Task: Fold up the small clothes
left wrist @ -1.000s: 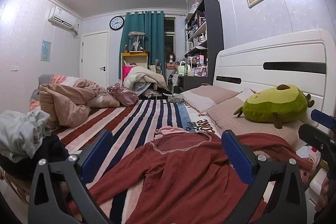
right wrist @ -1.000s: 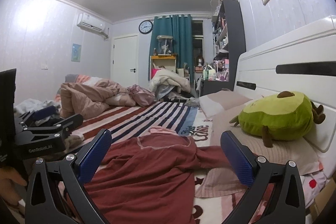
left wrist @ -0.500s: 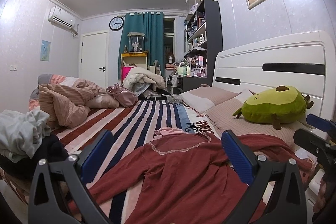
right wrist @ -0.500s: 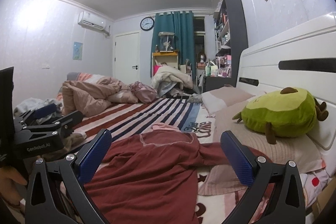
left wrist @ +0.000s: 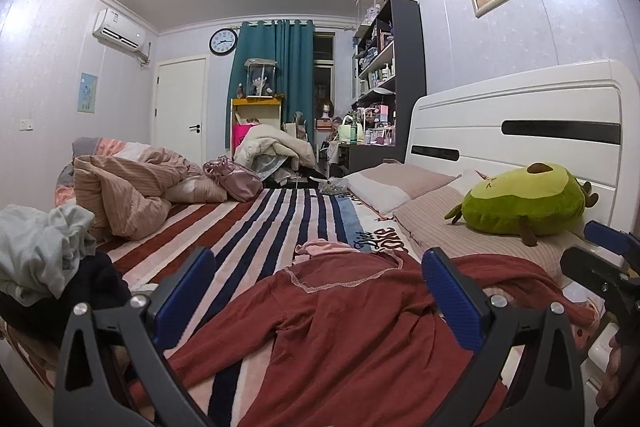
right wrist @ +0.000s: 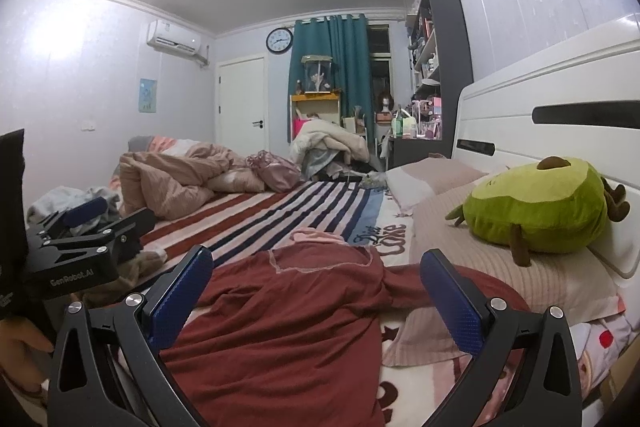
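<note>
- Two grippers up, both held above the near edge of the bed, neither touching cloth.
- Left gripper (left wrist: pixel 320 291): jaws wide apart, nothing between the blue pads (left wrist: pixel 182 293). Also seen side-on at left edge of right wrist view (right wrist: pixel 86 227); jaw state not readable from there.
- Right gripper (right wrist: pixel 316 291): jaws wide apart, empty. Tip of it visible at far right of left wrist view (left wrist: pixel 600 251).
- Red garment (left wrist: pixel 352 323) spread flat on the striped blanket (left wrist: pixel 272 223), neckline pointing away toward the far end of the bed, wrinkled, unfolded. Same garment in right wrist view (right wrist: pixel 296 327).
- One sleeve running right, toward the pillows, lying over the edge of the near striped pillow (right wrist: pixel 480 267).
- Small pink garment (left wrist: pixel 320 249) bunched just beyond the red collar, touching or nearly touching it; cannot tell which.
- Green avocado plush (left wrist: pixel 524 203) sitting on the near pillow, against the white headboard (left wrist: pixel 520 123); well apart from the garment body.
- Heap of pale grey and dark clothes (left wrist: pixel 44 259) at left edge of bed, beside the left gripper.
- Crumpled pink duvet (left wrist: pixel 120 191) further back on the left, pink satin bag (left wrist: pixel 232 179) just beside it.
- Background: teal curtain (left wrist: pixel 280 83), wall clock (left wrist: pixel 223 41), dark shelving unit (left wrist: pixel 392 75), white door (left wrist: pixel 180 107), air conditioner (left wrist: pixel 119 34).
</note>
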A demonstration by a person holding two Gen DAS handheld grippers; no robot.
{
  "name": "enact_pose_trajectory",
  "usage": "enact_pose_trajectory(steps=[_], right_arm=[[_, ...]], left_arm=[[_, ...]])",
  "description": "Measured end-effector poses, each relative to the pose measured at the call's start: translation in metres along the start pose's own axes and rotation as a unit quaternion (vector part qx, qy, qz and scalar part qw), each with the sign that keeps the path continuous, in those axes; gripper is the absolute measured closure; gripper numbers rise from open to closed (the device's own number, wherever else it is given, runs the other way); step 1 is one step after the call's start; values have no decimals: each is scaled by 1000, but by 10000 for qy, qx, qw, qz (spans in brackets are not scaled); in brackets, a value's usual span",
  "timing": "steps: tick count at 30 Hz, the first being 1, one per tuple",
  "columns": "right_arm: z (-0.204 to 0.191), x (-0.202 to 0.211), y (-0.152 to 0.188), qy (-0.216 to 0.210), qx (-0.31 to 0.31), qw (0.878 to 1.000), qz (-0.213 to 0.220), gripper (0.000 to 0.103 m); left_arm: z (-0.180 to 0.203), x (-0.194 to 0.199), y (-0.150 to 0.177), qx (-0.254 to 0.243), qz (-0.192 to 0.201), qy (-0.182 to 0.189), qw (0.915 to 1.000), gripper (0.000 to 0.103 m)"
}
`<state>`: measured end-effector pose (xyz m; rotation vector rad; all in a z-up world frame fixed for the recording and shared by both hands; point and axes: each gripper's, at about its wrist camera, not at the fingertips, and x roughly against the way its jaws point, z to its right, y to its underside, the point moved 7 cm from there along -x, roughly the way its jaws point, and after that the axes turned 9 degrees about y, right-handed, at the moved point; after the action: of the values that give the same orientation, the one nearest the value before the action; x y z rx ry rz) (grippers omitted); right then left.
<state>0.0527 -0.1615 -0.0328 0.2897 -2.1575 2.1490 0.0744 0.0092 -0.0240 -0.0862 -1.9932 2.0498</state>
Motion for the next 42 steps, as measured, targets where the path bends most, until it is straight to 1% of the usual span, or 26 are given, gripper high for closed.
enact_pose_trajectory(steps=[5,9,12,16,17,20,23,24,26,28,29,32,34,36,37,39,40,42], right_arm=[[2,-2,-1,-46,-53,10000,-14,0],[3,-3,-1,-6,-85,9999,70,0],[1,-10,3,135,20,9999,29,0],[-1,-18,17,516,115,9985,109,0],[-3,-23,21,464,125,9988,70,0],[-15,-41,37,76,235,9994,-230,0],[-20,-52,50,-183,220,9988,-399,0],[-21,-56,54,-204,198,9986,-446,0],[-22,-63,59,-204,205,9982,-527,0],[-25,-68,62,-167,214,9980,-572,0],[-27,-71,63,-144,199,9979,-601,0],[-33,-82,67,-158,109,9972,-722,0],[-41,-87,69,-242,85,9964,-812,0],[-49,-90,71,-297,155,9956,-879,0],[-53,-92,72,-298,200,9954,-889,0],[-59,-94,73,-297,295,9950,-904,0],[-62,-95,73,-300,314,9949,-916,0],[-65,-98,74,-327,337,9943,-959,0]], left_arm=[[-1,-2,1,14,-37,-2,10000,1],[-6,-5,3,58,-109,-81,9999,1],[-13,-8,6,129,-177,-124,9997,1],[-28,-8,13,108,-258,-380,9989,1],[-31,-8,15,117,-261,-427,9987,1],[-49,-9,25,185,-335,-522,9979,1],[-81,-9,45,182,-651,-866,9940,1],[-92,-8,53,232,-763,-906,9927,1],[-126,-6,76,501,-1033,-980,9885,1],[-154,-4,97,760,-1267,-961,9844,1],[-171,-3,111,897,-1387,-1002,9812,1],[-203,0,146,1090,-1720,-1083,9730,3],[-214,2,165,1140,-1909,-1123,9685,11],[-225,3,183,1216,-2105,-1191,9627,23],[-229,3,190,1260,-2189,-1213,9599,25],[-236,2,203,1362,-2316,-1170,9561,37],[-238,0,209,1427,-2386,-1125,9540,41],[-240,-4,219,1492,-2532,-1089,9496,59]])
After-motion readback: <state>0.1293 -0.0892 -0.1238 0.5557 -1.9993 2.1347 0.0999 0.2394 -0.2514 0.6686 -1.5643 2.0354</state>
